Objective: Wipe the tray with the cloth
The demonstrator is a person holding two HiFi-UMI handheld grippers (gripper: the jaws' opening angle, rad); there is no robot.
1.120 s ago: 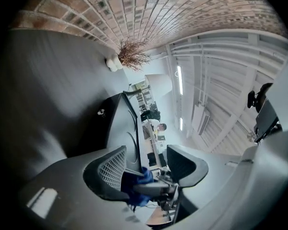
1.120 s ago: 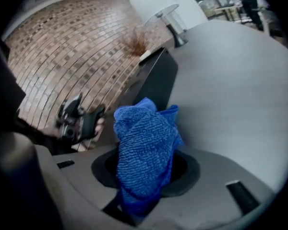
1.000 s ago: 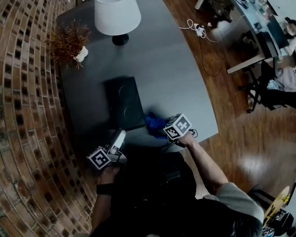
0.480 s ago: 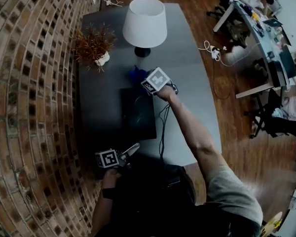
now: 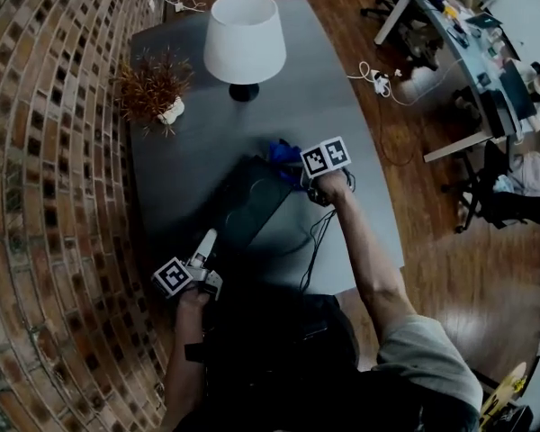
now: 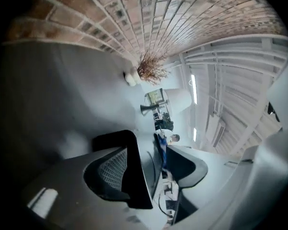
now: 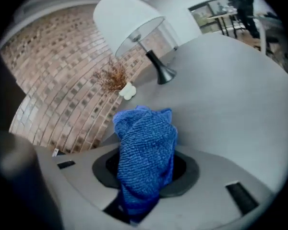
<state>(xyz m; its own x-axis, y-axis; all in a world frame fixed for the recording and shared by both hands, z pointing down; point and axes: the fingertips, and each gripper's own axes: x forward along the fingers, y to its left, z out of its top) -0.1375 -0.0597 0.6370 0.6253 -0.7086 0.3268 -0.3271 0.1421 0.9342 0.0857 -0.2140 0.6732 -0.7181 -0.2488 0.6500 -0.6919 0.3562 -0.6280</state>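
Brick wall (image 5: 45,151) runs down the nine o'clock side of the head view, with a grey table (image 5: 342,133) against it. A white-shaded lamp (image 5: 244,36) stands at the table's twelve o'clock end. A dried plant (image 5: 153,84) in a small pale pot sits at ten o'clock from the table's middle.

The black tray (image 5: 243,207) lies skewed toward the table's six o'clock edge, with its long side running from seven to one o'clock. The left gripper (image 5: 203,241) meets it at the seven o'clock corner. Its jaws have just been closing and are clamped on the tray's rim, which shows edge-on between them in the left gripper view.

The right gripper (image 5: 297,165) is at the tray's one o'clock corner. Its jaws have just closed a little further and pinch the bunched blue cloth (image 5: 283,154). Whether the cloth touches the tray cannot be told.
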